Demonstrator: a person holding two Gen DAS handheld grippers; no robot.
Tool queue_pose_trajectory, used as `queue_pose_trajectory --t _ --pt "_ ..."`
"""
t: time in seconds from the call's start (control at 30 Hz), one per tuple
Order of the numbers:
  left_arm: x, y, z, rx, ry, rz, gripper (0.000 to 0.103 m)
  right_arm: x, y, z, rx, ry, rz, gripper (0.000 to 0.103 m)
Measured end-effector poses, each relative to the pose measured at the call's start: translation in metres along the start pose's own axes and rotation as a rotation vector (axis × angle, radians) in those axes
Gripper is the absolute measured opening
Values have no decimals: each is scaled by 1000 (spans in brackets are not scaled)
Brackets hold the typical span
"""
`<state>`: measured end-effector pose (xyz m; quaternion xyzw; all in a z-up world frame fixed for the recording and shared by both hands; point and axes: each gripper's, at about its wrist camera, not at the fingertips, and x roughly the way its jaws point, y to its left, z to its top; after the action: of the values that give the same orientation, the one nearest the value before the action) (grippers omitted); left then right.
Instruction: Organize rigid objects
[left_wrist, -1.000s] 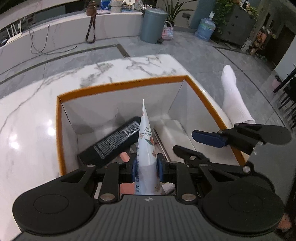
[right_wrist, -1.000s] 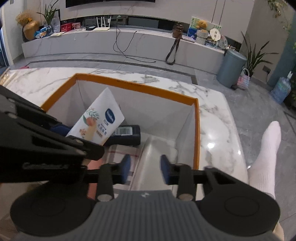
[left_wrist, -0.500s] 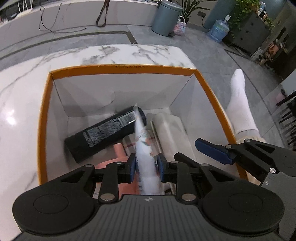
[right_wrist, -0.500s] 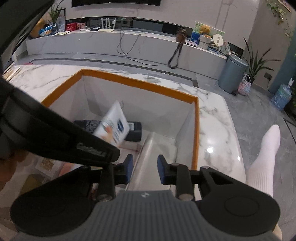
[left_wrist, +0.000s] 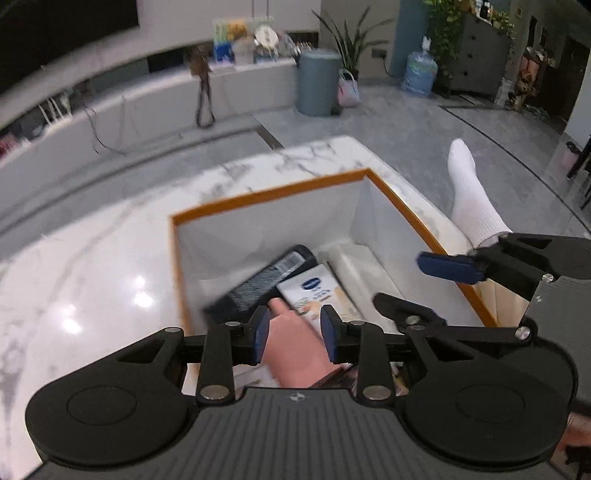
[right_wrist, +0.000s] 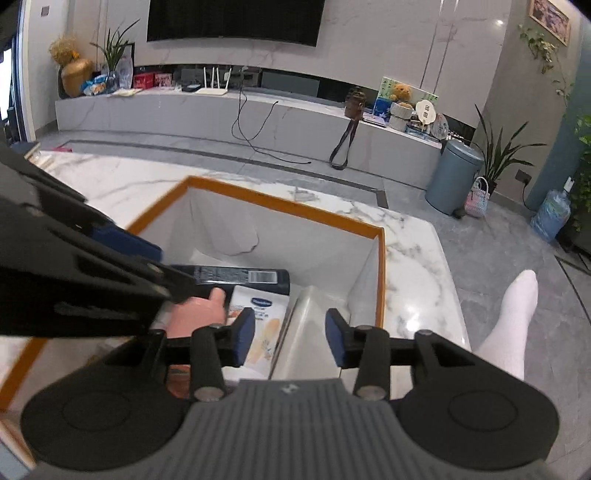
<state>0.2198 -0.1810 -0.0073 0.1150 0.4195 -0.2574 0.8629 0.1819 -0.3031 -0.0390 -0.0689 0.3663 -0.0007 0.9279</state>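
The white tube with a blue oval logo lies in the box. The left gripper and right gripper are opening, holding nothing.

Orange-rimmed box: near wall and near end of contents hidden by left gripper body. Black bottle: label blurred, lower end covered, text not legible. White tube: lower part masked by right gripper in rt view; small print unreadable. Pink object inside box, by tube: cut off by gripper body, identity not determined.
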Motion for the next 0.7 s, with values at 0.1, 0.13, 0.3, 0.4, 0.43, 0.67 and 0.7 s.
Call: queue_pose_trajectory --t 0.1,0.13,0.3,0.4,0.43,0.67,0.7 --pt "-31 5 -13 1 -50 19 36 -22 6 -4 39 -1 25 45" --pt "-40 7 -17 6 -63 27 36 -30 8 -5 51 -3 30 50" --pt "-85 12 -44 15 -142 106 36 -72 24 -7 119 -35 116 61" --pt "-109 16 -59 4 -187 159 37 -96 40 -12 98 -60 120 66" --pt "-114 18 -63 -5 -202 171 38 -103 45 -15 98 -66 121 68" --pt "-143 26 -105 -83 -300 228 62 -143 68 -37 125 -121 116 82" --pt "-147 26 -113 -91 -329 229 67 -146 70 -39 131 -123 111 84"
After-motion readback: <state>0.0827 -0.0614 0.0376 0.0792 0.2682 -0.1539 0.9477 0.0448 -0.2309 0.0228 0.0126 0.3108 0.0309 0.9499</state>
